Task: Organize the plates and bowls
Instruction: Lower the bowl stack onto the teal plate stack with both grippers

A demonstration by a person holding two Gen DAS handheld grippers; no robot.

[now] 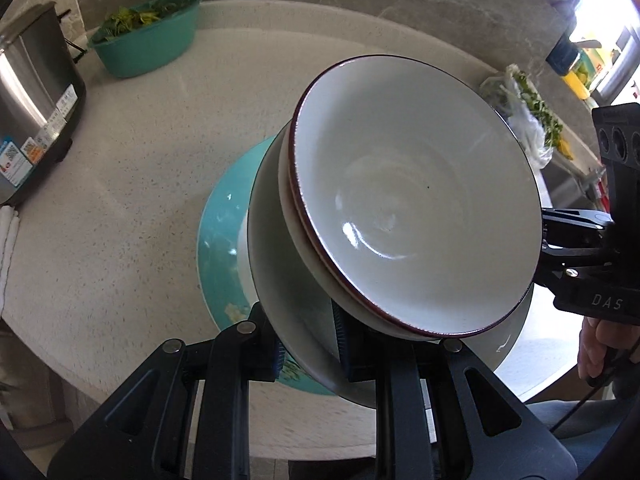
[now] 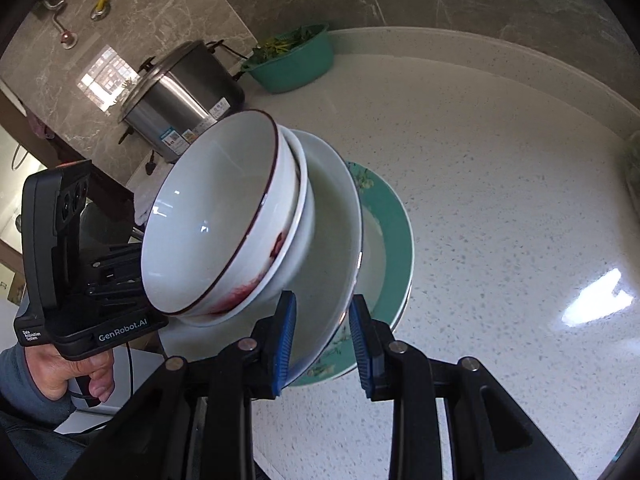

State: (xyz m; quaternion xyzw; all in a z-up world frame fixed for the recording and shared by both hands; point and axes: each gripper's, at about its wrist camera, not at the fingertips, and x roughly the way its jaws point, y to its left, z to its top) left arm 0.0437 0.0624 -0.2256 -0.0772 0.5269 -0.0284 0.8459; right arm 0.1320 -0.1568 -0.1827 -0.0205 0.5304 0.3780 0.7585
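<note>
A stack of dishes hangs over the counter between my two grippers. On top is a white bowl [image 1: 400, 200] [image 2: 216, 216] with a dark red rim, nested in a second white bowl [image 2: 302, 184]. Under them lie a white deep plate [image 1: 272, 280] [image 2: 332, 240] and a teal plate [image 1: 220, 248] [image 2: 394, 240]. My left gripper [image 1: 310, 344] is shut on the rims of both plates at the near edge. On the opposite side my right gripper [image 2: 322, 340] [image 1: 546, 236] is shut on the same two rims. Red smears mark the top bowl's outside.
A steel pot [image 1: 32, 92] [image 2: 180, 92] and a teal basin of greens [image 1: 148, 36] [image 2: 292, 60] stand at the back of the speckled counter [image 1: 140, 200]. A bag of greens [image 1: 524, 120] lies at the right. A white cloth [image 1: 8, 240] sits at the left edge.
</note>
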